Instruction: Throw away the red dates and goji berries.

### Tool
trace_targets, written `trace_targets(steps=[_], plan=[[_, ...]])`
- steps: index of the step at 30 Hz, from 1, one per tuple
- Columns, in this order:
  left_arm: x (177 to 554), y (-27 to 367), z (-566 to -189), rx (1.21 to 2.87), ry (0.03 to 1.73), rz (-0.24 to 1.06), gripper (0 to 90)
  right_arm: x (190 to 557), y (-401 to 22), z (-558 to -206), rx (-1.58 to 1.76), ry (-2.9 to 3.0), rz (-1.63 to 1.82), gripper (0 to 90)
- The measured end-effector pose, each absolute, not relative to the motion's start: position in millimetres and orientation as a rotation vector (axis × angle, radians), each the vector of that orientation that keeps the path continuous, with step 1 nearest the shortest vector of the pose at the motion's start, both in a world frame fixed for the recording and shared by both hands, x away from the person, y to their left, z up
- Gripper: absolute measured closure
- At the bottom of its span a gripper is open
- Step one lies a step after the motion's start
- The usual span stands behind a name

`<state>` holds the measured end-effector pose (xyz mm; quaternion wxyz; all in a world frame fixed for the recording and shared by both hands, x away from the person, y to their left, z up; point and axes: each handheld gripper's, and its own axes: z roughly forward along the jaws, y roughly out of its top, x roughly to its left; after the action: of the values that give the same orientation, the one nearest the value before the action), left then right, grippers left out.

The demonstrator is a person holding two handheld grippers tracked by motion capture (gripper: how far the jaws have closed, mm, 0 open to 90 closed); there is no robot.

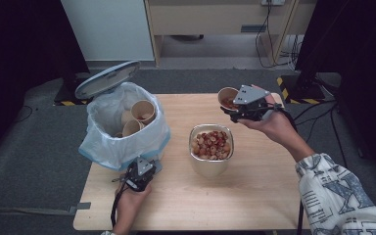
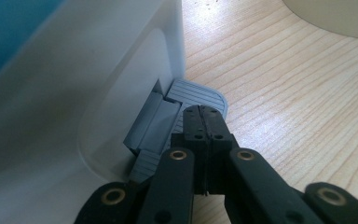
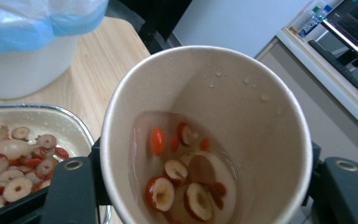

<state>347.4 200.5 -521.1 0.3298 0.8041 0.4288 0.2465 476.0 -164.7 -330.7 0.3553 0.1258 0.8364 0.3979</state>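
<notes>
No readable brand or label anywhere; the sleeve (image 1: 342, 198) at lower right carries big dark letter shapes on cream cloth, but no word can be made out. Paper cup (image 3: 205, 135): beige, round, smooth waxy inside w/ water drops, holding liquid plus sliced red-and-white fruit pieces. It's clamped across its body by the right gripper (image 1: 247, 108), jaws set part-way w/ pads tight on both sides of the cup, held up over the far right of the table (image 1: 269, 196), tipped toward the metal bowl (image 1: 211, 164). Bowl is squarish w/ rounded corners, shiny rim, heaped w/ the same fruit slices, at table centre. Right hand is under the gripper, palm up, forearm coming in from lower right. Left gripper (image 1: 139, 175) sits low at the near left, jaws fully closed on nothing, tips resting on the ribbed grey pedal (image 2: 198, 95) of the white plastic bin (image 2: 74, 116). Bin has a crinkly clear-and-blue liner, lid (image 1: 106, 78) raised, w/ more paper cups (image 1: 138, 116) inside. Table is pale wood w/ visible grain.
</notes>
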Motion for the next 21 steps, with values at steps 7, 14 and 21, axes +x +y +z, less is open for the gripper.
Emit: trace_targets(steps=[7, 14, 21], plan=[[347.4, 200.5, -521.2, 2.103, 1.121, 0.645, 89.4, 468.4, -156.6, -333.3, 0.264, 2.151, 0.975, 34.6], [347.4, 200.5, -521.1, 2.105, 1.12, 0.645, 89.4, 466.5, -150.8, -335.6, 0.238, 2.137, 0.942, 34.6], [347.5, 200.4, -521.1, 2.105, 1.12, 0.645, 89.4, 462.6, -146.8, -338.4, 0.208, 2.127, 0.899, 34.6]])
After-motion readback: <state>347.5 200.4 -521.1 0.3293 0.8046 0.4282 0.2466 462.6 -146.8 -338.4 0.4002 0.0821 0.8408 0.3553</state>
